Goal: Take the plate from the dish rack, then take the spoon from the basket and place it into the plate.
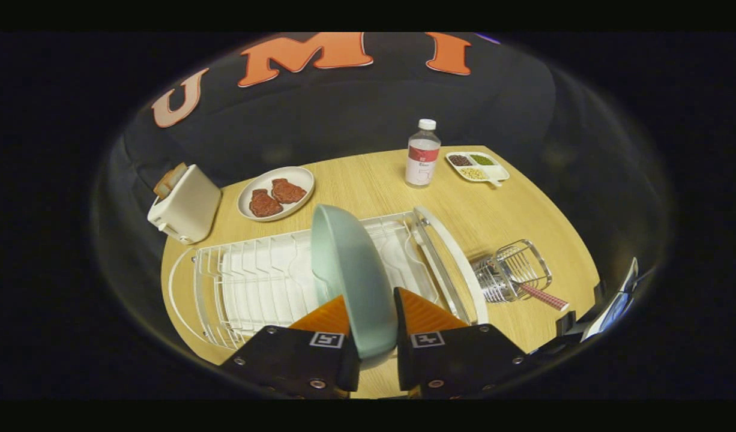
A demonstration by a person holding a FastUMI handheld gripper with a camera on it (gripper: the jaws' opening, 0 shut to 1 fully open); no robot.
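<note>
Gripper: the gripper (373, 312) points forward and down over the near part of the table (512, 210), its two fingers closed onto the plate, one on each face.
Plate: the pale green plate (350, 270) stands on edge between the fingers, tilted, its upper rim rising over the dish rack.
Dish rack: the white wire dish rack (254, 282) sits on its tray just beyond the fingers, across the near left and middle of the table.
Basket: a wire basket (515, 270) lies to the right of the rack, near the table's right edge.
Spoon: the spoon (545, 297) rests in the basket, its checked handle sticking out toward the near right.
Toaster: a cream toaster (185, 204) stands at the far left with bread in its slot.
Far plate: a white plate (276, 193) beside the toaster holds two brown pieces of food.
Bottle: a capped clear bottle (422, 154) stands at the far side.
Tray: a small divided tray (477, 166) right of the bottle holds dark, green and pale yellow bits in separate compartments.
</note>
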